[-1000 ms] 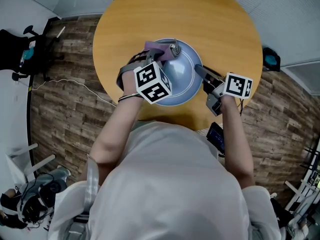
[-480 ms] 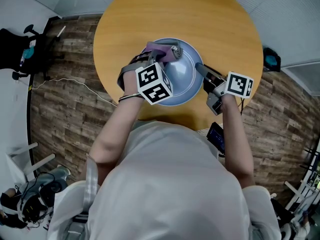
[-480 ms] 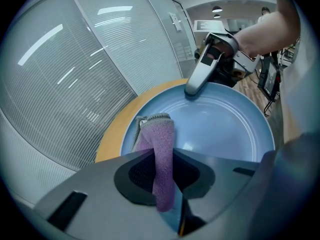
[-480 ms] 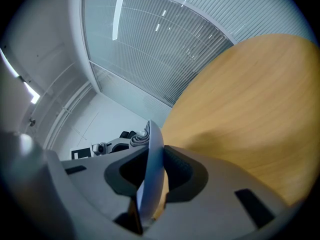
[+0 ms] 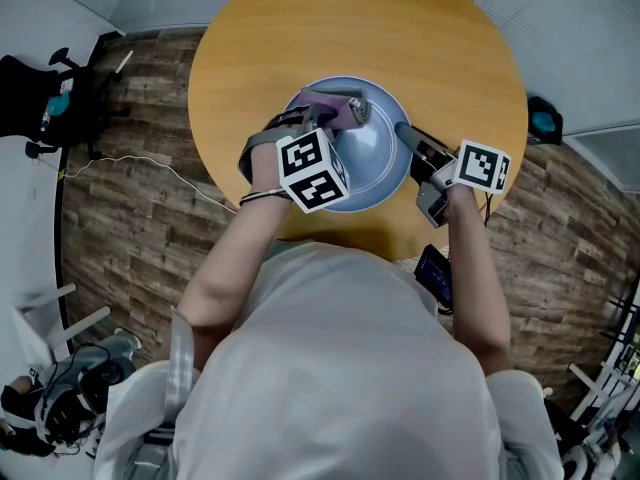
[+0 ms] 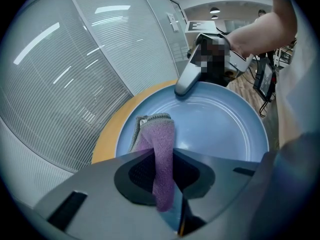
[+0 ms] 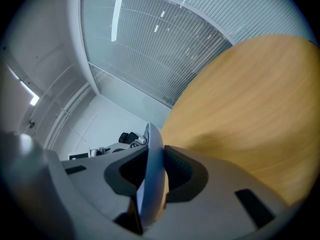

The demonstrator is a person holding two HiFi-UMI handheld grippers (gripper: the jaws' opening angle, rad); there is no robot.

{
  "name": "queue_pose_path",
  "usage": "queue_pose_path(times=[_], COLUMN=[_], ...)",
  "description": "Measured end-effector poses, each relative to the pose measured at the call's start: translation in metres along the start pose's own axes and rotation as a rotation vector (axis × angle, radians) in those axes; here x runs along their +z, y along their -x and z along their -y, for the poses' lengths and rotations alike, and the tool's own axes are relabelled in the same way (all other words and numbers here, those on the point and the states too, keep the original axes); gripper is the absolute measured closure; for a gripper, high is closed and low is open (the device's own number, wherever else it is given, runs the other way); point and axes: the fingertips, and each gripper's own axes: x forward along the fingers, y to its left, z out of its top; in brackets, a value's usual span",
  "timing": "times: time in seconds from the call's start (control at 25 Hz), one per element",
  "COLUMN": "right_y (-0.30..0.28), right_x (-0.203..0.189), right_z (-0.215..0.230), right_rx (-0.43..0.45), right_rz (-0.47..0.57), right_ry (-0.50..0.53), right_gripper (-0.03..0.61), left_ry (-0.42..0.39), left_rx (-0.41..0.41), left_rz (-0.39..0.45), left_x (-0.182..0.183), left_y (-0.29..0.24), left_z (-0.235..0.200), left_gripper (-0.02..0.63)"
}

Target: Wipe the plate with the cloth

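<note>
The blue plate [image 6: 220, 129] is smooth and glossy, the purple cloth [image 6: 161, 144] fuzzy and matt, the round table [image 5: 350, 18] smooth wood.

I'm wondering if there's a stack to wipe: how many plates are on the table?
1. The blue plate lies at the near side of the round table, its right rim in the right gripper, the cloth on it. Another could hide beneath.

No legible text, label, brand, number or sign in any view.
</note>
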Motion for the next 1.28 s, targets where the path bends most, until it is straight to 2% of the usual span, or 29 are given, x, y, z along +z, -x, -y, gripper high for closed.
queue_pose_path(times=[0.28,0.44,0.6,0.8,0.92,1.28], right_y=[-0.002,0.002,-0.005,-0.001,-0.003,0.001], right_x=[0.006,0.008,0.009,0.01,0.012,0.018], right_z=[0.0,0.01,-0.007,0.002,-0.002,0.003], right_rx=[0.012,-0.045,0.069,0.018,0.047,0.033], right_rz=[0.015,0.012,0.03,0.032,0.039,0.061], right_ry=[-0.001,0.017,0.004,-0.001,-0.003,-0.007], right_gripper=[0.485,0.485,0.485,0.484,0.483,0.483], left_ry=[-0.011,-0.014,-0.018,-0.023,-0.026,-0.039], left_rx=[-0.017,-0.029,-0.033,-0.038,-0.046,-0.052], left_rz=[0.004,0.007,0.008,0.009,0.012,0.021], left_x=[0.004,0.005,0.006,0.008,0.009,0.014], left_y=[0.0,-0.001,-0.001,-0.001,-0.002,-0.001], left_z=[0.006,0.01,0.014,0.017,0.019,0.023], left_gripper=[0.543,0.545,0.543,0.545,0.545,0.543])
